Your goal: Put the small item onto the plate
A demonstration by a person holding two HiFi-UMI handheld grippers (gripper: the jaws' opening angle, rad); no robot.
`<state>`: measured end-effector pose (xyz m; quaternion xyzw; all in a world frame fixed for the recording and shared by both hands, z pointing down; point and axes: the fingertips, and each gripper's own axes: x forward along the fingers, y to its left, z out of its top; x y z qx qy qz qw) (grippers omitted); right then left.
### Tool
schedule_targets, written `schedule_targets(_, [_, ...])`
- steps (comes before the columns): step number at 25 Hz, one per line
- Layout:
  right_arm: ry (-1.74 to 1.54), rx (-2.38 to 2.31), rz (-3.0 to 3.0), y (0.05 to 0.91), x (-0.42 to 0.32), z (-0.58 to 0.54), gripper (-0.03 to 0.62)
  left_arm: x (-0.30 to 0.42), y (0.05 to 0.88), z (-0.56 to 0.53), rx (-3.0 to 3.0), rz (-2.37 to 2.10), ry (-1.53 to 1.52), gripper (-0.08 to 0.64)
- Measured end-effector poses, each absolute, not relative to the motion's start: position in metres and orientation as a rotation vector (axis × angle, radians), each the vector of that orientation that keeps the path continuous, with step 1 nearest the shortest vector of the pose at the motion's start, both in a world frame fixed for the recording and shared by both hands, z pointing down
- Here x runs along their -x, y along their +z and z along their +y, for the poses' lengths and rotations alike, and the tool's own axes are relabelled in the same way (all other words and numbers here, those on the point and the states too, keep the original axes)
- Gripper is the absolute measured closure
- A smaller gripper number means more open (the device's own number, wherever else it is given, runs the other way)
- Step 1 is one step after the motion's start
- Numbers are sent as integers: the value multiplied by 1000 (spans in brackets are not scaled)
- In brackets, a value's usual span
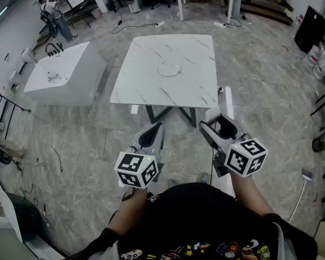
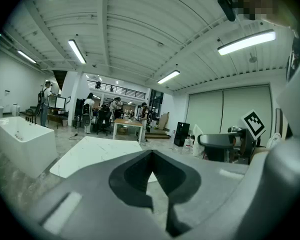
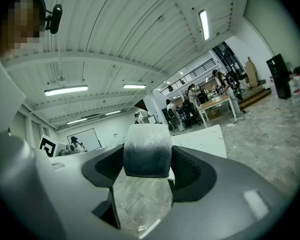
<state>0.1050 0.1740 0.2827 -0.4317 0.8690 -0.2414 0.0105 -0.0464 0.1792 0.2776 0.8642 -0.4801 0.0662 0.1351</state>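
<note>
Between the right gripper's (image 1: pixel 219 128) wide-set jaws, the item (image 3: pixel 147 156) is being clamped for carrying; well ahead, the plate (image 1: pixel 169 68) is being faced on the table (image 1: pixel 146 85); the left gripper (image 2: pixel 152 154) is being held closed, empty, seemingly unneeded.

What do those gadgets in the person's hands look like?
Two grey plastic tools, left tool and right tool, each with two dark-lined jaws and a white cube printed with black square markers. The person wears a black top with colourful cartoon print.
</note>
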Motion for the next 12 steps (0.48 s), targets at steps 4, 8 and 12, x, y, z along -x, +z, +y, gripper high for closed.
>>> schedule_targets(4, [-745, 1330, 2719, 282, -113, 161, 267, 34, 275, 166, -2509, -1398, 183, 560])
schedule_targets(8, [-753, 1311, 2724, 284, -129, 156, 265, 14, 274, 160, -2516, -1401, 184, 560])
schedule_targets(12, [-757, 1281, 2750, 289, -142, 153, 265, -6, 277, 158, -2508, -1410, 194, 560])
